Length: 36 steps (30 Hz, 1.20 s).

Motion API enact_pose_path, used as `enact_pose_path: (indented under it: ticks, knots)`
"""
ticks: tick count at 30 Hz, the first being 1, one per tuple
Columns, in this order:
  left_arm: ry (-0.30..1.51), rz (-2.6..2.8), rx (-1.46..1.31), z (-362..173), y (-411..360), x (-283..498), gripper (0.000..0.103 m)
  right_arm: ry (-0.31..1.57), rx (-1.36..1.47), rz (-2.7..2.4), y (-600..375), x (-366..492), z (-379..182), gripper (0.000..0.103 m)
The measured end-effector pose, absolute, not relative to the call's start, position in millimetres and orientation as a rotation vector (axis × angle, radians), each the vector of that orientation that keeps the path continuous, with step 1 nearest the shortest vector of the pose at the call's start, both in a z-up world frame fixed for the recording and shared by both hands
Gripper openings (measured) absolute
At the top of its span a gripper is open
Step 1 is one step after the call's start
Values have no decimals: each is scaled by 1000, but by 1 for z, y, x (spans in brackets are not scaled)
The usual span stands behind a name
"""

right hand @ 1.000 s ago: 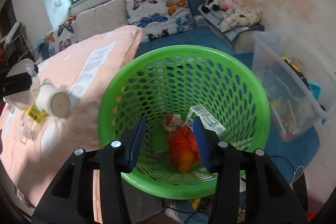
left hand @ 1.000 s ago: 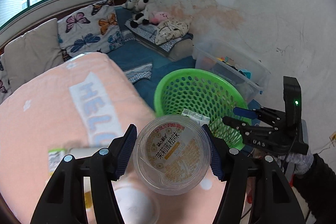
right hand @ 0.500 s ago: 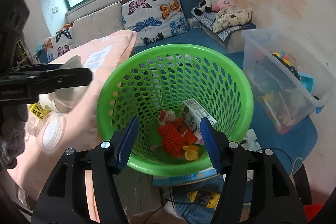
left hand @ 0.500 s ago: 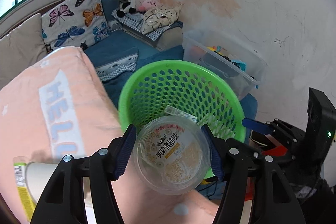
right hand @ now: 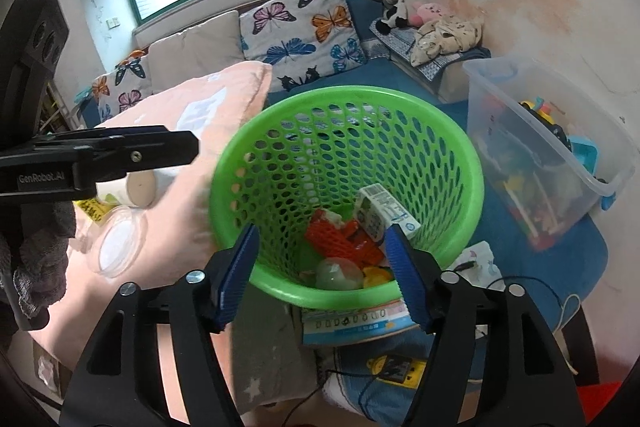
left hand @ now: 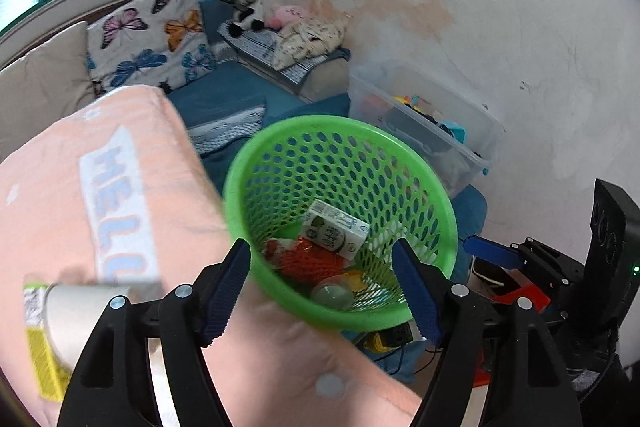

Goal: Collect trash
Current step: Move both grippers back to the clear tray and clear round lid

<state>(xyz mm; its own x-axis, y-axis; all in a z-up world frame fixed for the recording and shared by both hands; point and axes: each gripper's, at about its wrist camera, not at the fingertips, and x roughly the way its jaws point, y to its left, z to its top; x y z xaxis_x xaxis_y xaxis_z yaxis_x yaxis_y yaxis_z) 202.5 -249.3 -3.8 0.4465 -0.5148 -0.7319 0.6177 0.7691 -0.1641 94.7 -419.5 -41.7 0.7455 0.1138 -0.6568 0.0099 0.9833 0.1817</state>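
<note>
Jaws: left gripper [left hand: 322, 289] has just been opening, empty; right gripper [right hand: 322, 269] likewise, nothing between | clear cup [left hand: 332, 297] lies in green basket [left hand: 340, 125], apparently just dropped | next: fetch paper cup [left hand: 86, 319] and lid [right hand: 118, 247] off pink blanket [left hand: 48, 211] | writing: "HELLO" on blanket; "GenRobot.AI" on left gripper.

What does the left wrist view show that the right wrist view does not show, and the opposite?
Only the left wrist view shows the blue letters on the peach blanket and the right claw from the side. Only the right wrist view shows the flat clear plastic lid lying on the blanket and the left claw from the side. Both show the round green perforated plastic basket holding the white drink carton, orange foam net and clear plastic cup.
</note>
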Motion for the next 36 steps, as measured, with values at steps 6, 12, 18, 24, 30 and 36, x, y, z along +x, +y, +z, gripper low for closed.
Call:
enact_pose_path:
  ticks: [6, 12, 18, 24, 30, 36]
  knots:
    - [816, -625, 126, 5, -207, 180, 73, 717, 152, 115, -392, 88, -34, 70]
    - [782, -501, 124, 4, -157, 165, 75, 719, 113, 172, -360, 87, -32, 76]
    - [765, -387, 85, -1, -103, 154, 77, 726, 82, 227, -334, 91, -32, 80]
    - [760, -261, 76, -8, -54, 146, 77, 737, 71, 272, -312, 97, -35, 80]
    - [762, -136, 104, -20, -12, 138, 79, 740, 52, 320, -291, 98, -33, 82]
    - [817, -93, 90, -41, 19, 137, 85, 753, 27, 363, -271, 102, -36, 83]
